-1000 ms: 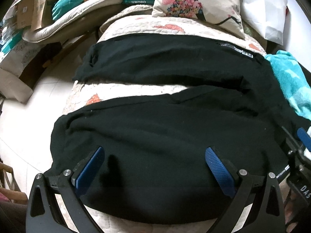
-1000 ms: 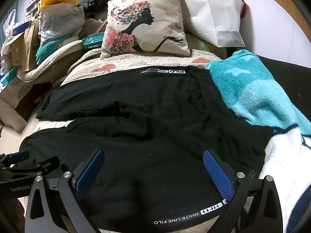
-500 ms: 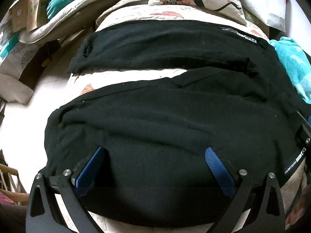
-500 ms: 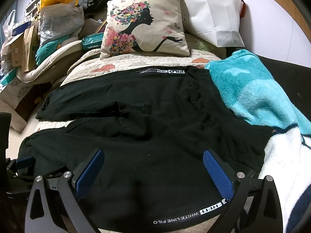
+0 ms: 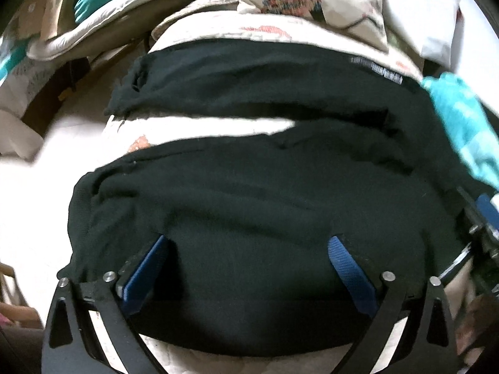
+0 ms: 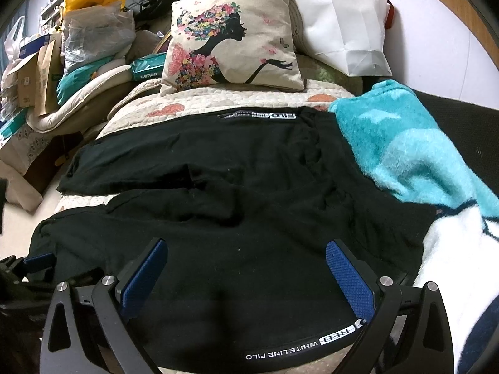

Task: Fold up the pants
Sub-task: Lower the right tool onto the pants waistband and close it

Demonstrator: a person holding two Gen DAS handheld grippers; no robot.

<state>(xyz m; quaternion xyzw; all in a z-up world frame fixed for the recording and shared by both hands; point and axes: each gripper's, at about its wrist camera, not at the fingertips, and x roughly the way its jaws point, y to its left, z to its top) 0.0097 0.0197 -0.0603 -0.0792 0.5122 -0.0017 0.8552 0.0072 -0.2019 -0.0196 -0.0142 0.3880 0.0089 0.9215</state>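
Black pants (image 5: 255,199) lie spread on a quilted bed, the two legs running leftward with a strip of quilt (image 5: 199,126) between them. In the right wrist view the pants (image 6: 237,199) show a white-lettered waistband edge (image 6: 299,344) at the near side. My left gripper (image 5: 248,249) is open, low over the near leg by its left end. My right gripper (image 6: 246,252) is open, low over the waist end. Neither holds cloth. The left gripper shows at the left edge of the right wrist view (image 6: 34,265).
A flower-print cushion (image 6: 234,40) and a white paper bag (image 6: 343,21) stand at the bed's head. A teal and white fleece blanket (image 6: 414,155) lies right of the pants. Bags and boxes (image 6: 62,59) pile at the left, past the bed's edge.
The left gripper has dipped closer to the near leg and its view has shifted slightly, now blurred. The right gripper has hardly moved. Both stay open.
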